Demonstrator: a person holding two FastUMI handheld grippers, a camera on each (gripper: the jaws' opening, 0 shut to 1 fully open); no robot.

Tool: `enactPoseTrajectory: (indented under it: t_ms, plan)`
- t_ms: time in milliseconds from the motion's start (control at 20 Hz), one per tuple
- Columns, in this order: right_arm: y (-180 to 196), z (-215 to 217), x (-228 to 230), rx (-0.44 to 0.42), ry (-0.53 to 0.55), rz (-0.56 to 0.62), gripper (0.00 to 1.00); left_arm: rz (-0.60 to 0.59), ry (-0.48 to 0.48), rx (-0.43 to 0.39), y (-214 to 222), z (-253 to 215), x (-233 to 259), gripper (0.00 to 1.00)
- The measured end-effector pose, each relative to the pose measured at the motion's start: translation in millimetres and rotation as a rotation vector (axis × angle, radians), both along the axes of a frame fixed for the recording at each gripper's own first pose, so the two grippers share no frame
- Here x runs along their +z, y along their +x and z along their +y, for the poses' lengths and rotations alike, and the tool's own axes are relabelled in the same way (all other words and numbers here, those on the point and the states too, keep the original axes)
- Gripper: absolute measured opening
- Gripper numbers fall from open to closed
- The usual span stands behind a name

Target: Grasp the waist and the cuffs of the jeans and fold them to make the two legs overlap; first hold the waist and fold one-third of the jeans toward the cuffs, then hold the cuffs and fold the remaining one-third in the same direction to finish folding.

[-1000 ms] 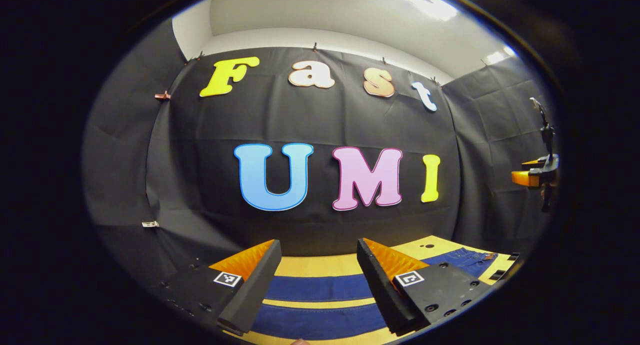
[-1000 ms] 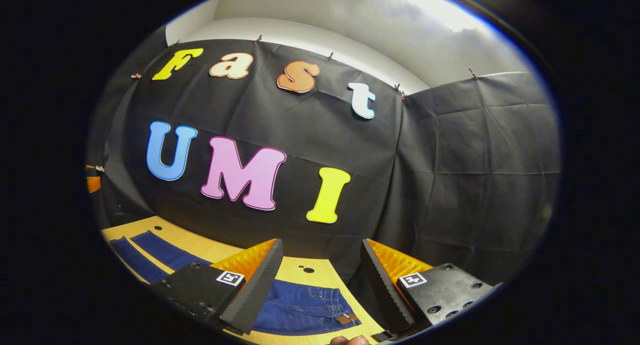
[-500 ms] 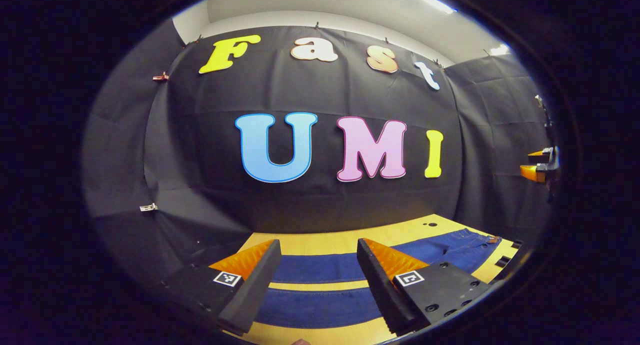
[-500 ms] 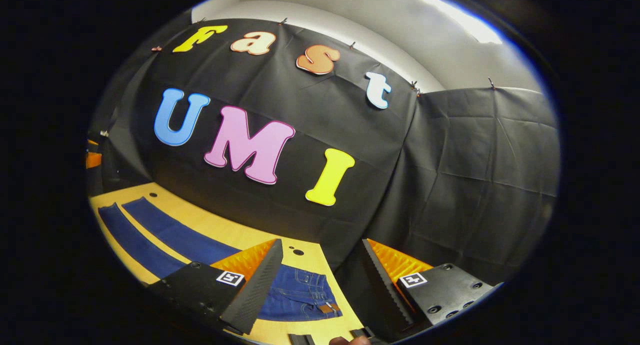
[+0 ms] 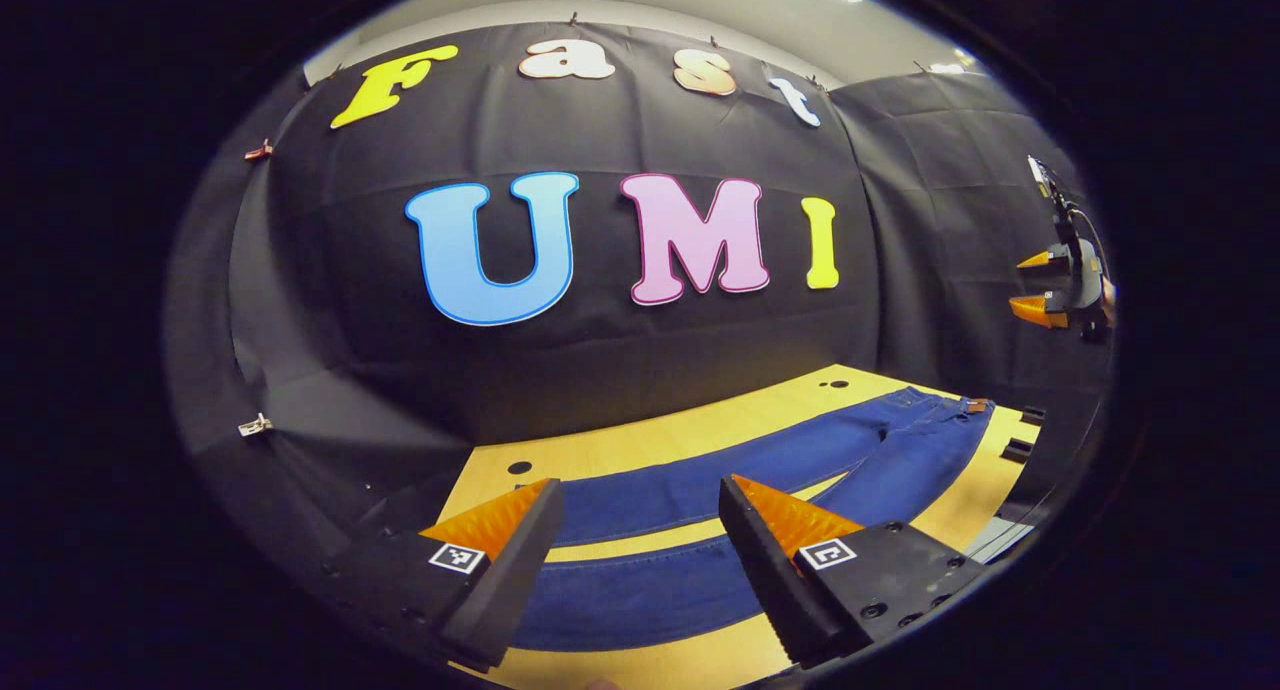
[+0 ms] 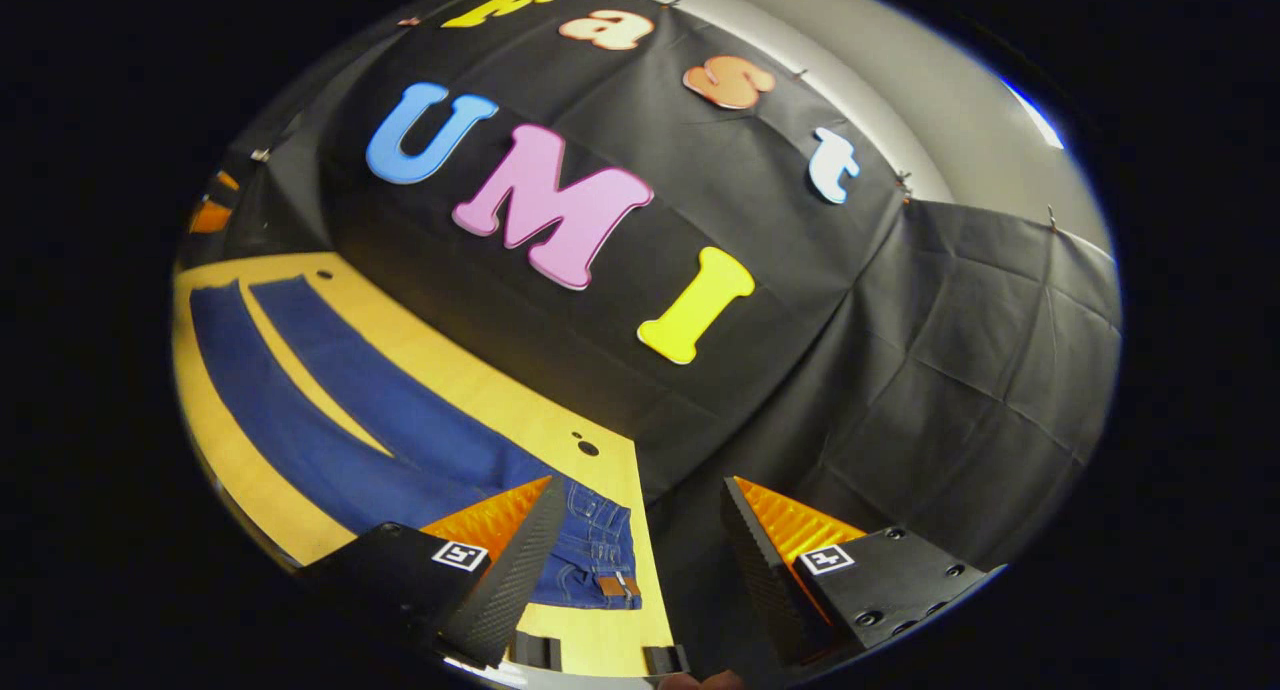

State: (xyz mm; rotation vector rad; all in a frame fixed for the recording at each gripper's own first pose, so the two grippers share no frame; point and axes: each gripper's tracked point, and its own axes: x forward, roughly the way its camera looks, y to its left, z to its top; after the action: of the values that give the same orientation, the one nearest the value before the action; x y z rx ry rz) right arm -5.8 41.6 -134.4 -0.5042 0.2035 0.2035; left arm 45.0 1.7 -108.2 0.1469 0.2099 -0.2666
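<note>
Jeans (image 5: 700,490) lie flat along the counter (image 5: 640,440), legs apart. Left tongs (image 5: 635,540) and right tongs (image 6: 640,540) both gape wide, holding nothing.

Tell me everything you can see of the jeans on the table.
The jeans are dark blue denim, spread flat and unfolded on the light wooden table. The two legs lie apart, a strip of table between them. The waist, with belt loops and a brown patch, lies near the right gripper. The cuffs lie near the left gripper. Neither gripper touches them.
</note>
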Motion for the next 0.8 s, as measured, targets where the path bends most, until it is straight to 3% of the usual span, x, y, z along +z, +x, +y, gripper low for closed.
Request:
enactPoseTrajectory:
  t_ms: [200, 350, 550, 800]
  plan:
    - [13, 0, -49, 0.100, -0.135, 0.073, 0.96, 0.088, 0.181, -0.130, 13, -8, -46, 0.98]
    - [23, 0, -107, 0.184, -0.253, 0.170, 0.96, 0.084, 0.388, -0.303, 16, -16, -73, 0.98]
    - [33, 13, -170, 0.373, -0.426, 0.250, 0.97, 0.178, 0.646, -0.550, 1, -7, -127, 0.98]
    - [25, 27, -227, 0.656, -0.631, 0.326, 0.96, 0.330, 0.864, -0.671, 2, 49, -197, 0.98]
